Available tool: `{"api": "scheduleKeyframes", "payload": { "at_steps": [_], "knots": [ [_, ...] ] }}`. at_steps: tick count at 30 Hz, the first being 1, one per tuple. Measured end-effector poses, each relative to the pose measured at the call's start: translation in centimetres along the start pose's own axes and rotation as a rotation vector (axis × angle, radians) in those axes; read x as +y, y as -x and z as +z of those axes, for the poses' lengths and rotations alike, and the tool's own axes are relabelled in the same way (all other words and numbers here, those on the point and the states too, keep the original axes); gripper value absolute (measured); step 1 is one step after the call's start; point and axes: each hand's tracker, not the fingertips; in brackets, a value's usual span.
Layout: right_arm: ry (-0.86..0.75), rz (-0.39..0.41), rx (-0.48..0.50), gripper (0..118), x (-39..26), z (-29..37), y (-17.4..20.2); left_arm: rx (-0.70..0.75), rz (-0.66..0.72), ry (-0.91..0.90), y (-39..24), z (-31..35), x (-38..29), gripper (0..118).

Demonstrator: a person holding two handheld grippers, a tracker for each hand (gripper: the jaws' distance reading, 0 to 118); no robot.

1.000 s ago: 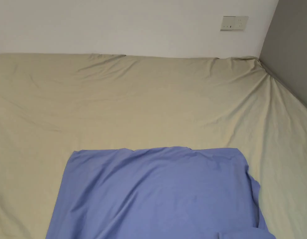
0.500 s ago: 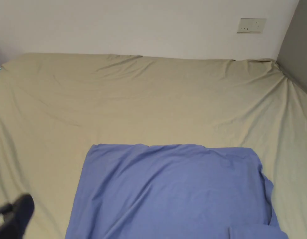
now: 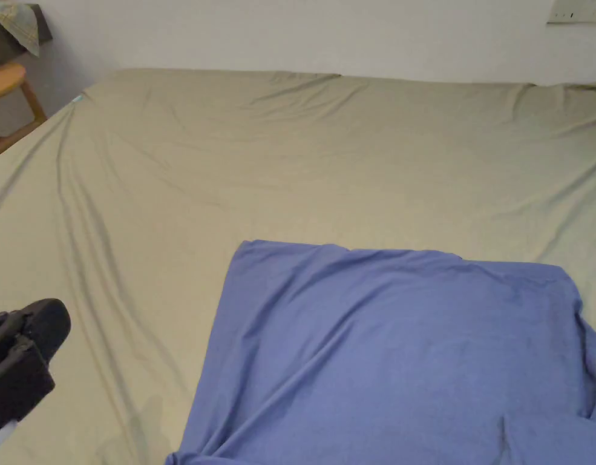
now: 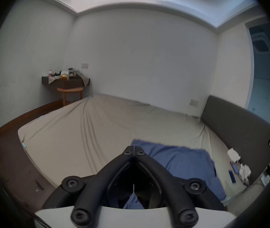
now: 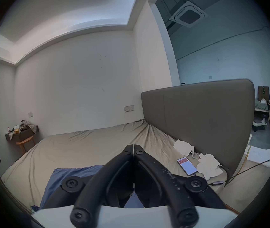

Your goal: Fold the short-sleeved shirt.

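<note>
Writing: none could be read.
Surface: beige bedsheet [image 3: 290, 157], wrinkled, against a white wall [image 4: 131, 58].
Shirt [image 3: 399, 357]: blue, lay flat on the sheet's near part; its long axis could not be told.
Left gripper [image 4: 134, 149]: jaws pressed together, empty, above the sheet, left of the shirt.
Right gripper [image 5: 133, 147]: jaws pressed together, empty, above the shirt.

White walls [image 3: 290, 30] — wooden stool [image 3: 6, 82], perhaps.

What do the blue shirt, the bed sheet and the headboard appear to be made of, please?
Blue shirt: thin, matte knit, probably cotton; it lies in soft creases. Bed sheet: beige woven cloth, matte, pulled into long wrinkles. Headboard: grey padded upholstery, smooth with a faint seam; fabric or faux leather, hard to tell.
</note>
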Motion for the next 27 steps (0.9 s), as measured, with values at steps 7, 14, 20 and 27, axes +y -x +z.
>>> {"api": "scheduleKeyframes", "payload": {
  "at_steps": [7,14,20,27],
  "knots": [
    [-0.006,0.016,-0.017,0,0.2,0.0,0.9,-0.037,-0.032,0.214,0.3,-3.2,-3.7,96],
    [0.020,0.009,-0.006,0,-0.1,-0.7,1.3,-0.037,-0.065,0.594,2.9,-12.6,-15.3,107],
    [0.087,0.018,-0.028,0,-1.5,-1.2,1.7,-0.099,-0.253,0.764,0.4,-15.3,-19.9,47],
    [0.488,-0.007,0.041,49,-9.1,-5.6,-0.3,-0.126,-0.097,0.574,-0.6,-12.7,-15.8,6]
  ]
}}
